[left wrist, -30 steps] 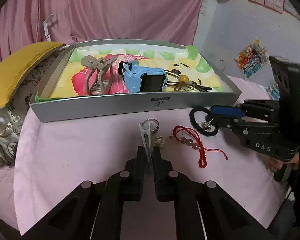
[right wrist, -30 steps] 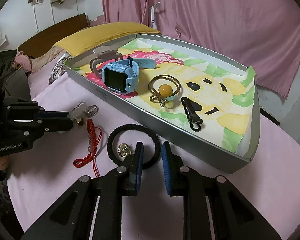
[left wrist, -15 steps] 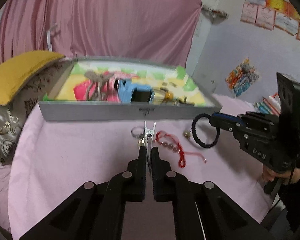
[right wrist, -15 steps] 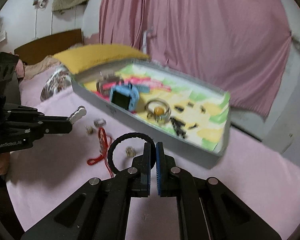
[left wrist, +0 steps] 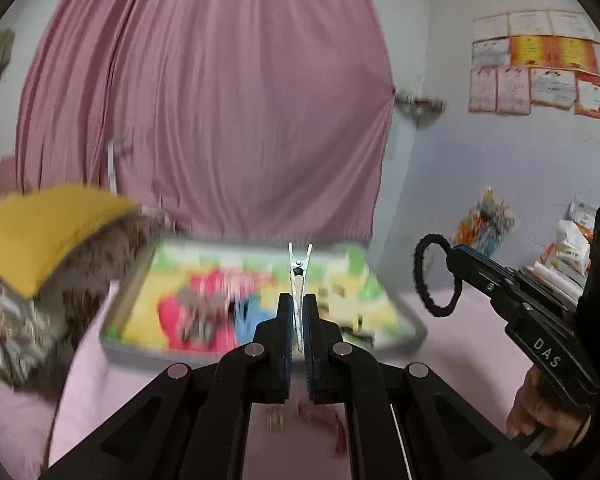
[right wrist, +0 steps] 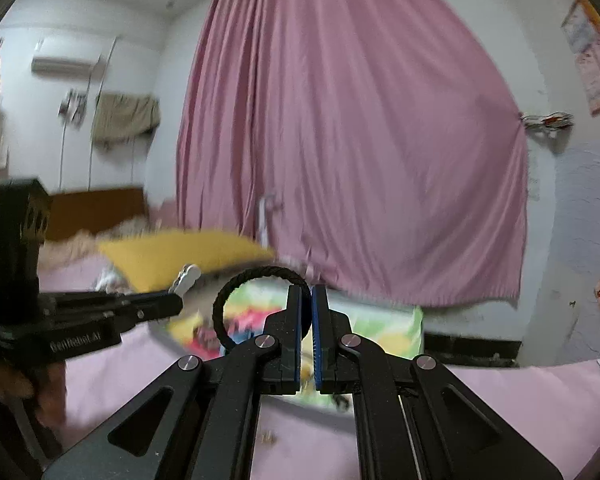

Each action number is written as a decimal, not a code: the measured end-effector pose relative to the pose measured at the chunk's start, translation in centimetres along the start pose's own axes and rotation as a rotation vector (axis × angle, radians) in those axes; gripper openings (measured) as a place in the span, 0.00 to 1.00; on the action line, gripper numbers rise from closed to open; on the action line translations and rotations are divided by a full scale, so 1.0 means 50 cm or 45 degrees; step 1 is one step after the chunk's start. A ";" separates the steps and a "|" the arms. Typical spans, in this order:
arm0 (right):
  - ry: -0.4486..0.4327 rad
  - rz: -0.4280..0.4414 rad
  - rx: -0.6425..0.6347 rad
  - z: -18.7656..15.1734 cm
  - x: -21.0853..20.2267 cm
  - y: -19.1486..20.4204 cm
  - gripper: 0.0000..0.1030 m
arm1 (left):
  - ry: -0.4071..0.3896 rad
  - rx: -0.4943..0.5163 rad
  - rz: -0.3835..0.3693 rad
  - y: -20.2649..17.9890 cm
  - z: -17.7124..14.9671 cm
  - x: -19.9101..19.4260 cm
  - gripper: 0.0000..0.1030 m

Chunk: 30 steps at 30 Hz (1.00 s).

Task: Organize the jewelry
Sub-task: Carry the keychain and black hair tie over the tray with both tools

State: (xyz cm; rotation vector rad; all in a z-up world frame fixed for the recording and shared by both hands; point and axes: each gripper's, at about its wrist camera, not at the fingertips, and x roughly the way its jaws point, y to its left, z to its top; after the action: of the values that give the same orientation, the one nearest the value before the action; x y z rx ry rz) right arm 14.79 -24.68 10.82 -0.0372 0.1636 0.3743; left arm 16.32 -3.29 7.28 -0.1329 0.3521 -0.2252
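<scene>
Your left hand-held gripper [left wrist: 299,322] is pinched tight on a silver hair clip [left wrist: 299,276], which sticks straight up out of the fingertips at the centre of the left wrist frame, its two prongs spread at the top. Your right hand-held gripper [right wrist: 307,312] is clamped on a black braided hair tie [right wrist: 256,276]; the loop hangs out to the left of the fingers in the right wrist frame, and shows at the right of the left wrist frame. Beyond both tools, lower centre and blurred, lies the grey tray [left wrist: 414,326] with its colourful liner. A red bracelet [left wrist: 340,436] lies on the pink bed cover [left wrist: 84,400] under the left fingers.
</scene>
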 end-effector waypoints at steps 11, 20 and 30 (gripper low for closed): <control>-0.015 -0.086 0.053 0.013 0.095 -0.031 0.04 | -0.093 0.084 0.047 0.007 0.037 0.085 0.05; 0.093 -0.114 0.057 0.001 0.169 -0.027 0.04 | -0.023 0.060 0.052 0.022 0.031 0.124 0.05; 0.244 -0.101 0.090 -0.017 0.207 -0.040 0.04 | 0.178 -0.004 0.043 0.040 0.015 0.170 0.05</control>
State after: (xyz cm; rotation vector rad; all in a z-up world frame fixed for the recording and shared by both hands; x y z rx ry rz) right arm 24.87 -22.88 8.27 -0.0094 0.3640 0.2851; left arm 24.73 -3.33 4.86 -0.1144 0.4932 -0.2007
